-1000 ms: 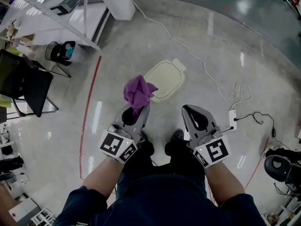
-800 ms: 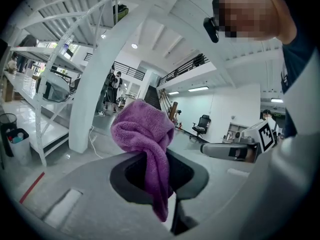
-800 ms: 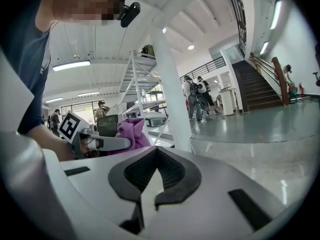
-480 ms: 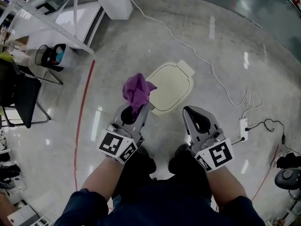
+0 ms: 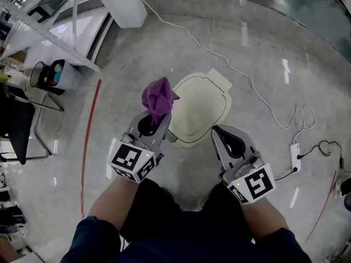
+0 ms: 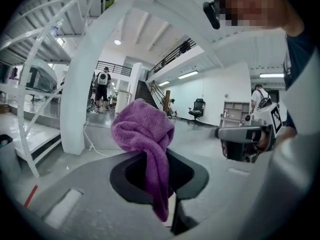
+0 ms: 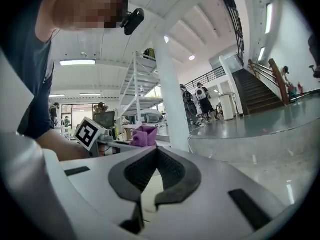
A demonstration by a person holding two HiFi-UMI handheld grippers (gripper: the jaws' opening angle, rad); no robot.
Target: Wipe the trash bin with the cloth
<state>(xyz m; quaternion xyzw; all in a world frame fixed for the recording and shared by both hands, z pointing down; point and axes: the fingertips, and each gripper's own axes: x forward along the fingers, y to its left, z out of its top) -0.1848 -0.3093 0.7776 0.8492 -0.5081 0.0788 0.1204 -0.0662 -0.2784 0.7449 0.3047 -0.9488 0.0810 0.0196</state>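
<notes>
- Purple cloth (image 5: 158, 96) sits bunched above the left gripper (image 5: 158, 119), whose jaws are clamped on a twisted tail of it. The left gripper view shows the fabric pinched between the pads with a loose end hanging below.
- Over the last second the person has stepped toward the trash bin (image 5: 200, 111). In the head view it has slid from well ahead of the grippers to just in front of them and fills more of the frame.
- The cloth's edge has also gone from clear of the lid to overlapping its left edge in that view. Whether it touches cannot be told from above.
- My reading is that the approach is nearly done and wiping has not begun. The cloth needs lowering onto the lid next.
- The right gripper (image 5: 222, 133) hovers near the bin's closer right corner, jaws together with nothing between them.
- The bin stands on the polished concrete floor (image 5: 137, 48), between and just ahead of both grippers.
- It is cream, with a rounded-rectangle lid lying closed, a thin dark seam running round an inset panel and a small tab at the far end.
- Its sides are hidden from this steep angle, and no dirt shows on the lid.
- A white cable (image 5: 219, 53) trails across the floor beyond it, apart from the bin.
</notes>
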